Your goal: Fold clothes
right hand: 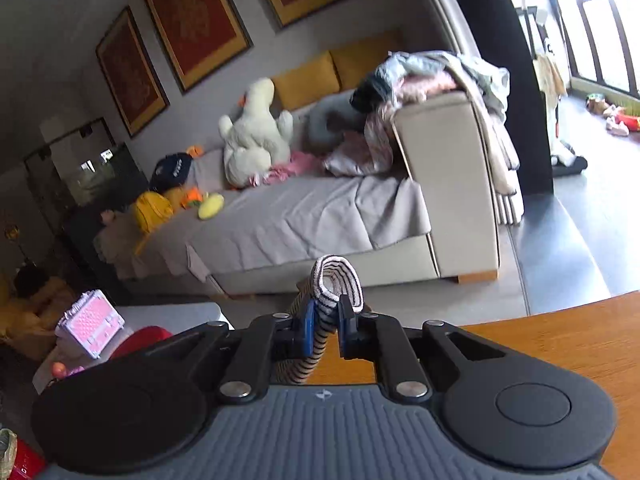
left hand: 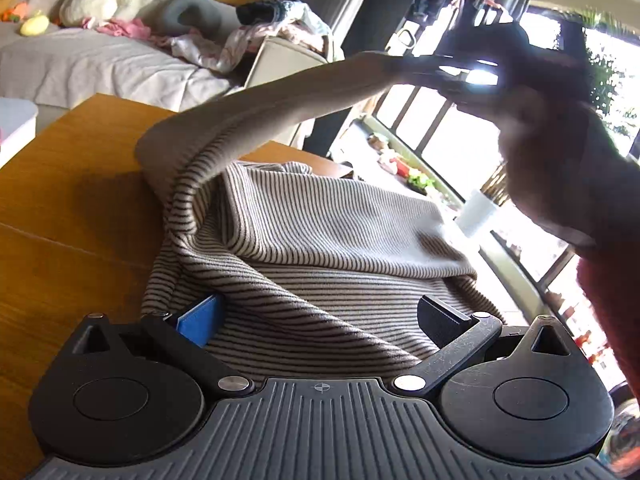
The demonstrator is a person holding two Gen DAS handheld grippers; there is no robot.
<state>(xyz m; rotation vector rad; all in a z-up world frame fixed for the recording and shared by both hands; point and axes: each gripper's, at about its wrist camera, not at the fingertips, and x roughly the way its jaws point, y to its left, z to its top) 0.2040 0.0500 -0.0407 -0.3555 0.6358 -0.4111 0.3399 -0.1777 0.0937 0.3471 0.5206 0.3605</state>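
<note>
Right tool (right hand: pixel 325 318) pinches striped garment (right hand: pixel 338 284) above wooden table (right hand: pixel 560 344).

the beige black-striped knit garment (left hand: pixel 320 240) lies on the orange-brown wooden table (left hand: pixel 72 216), in front of the left tongs (left hand: pixel 316 320); one part rises up and right to the right tongs (right hand: pixel 326 316) — the grey fabric sofa (right hand: pixel 304 216) stands behind the table, a white plush toy (right hand: pixel 256 136) on it.
</note>
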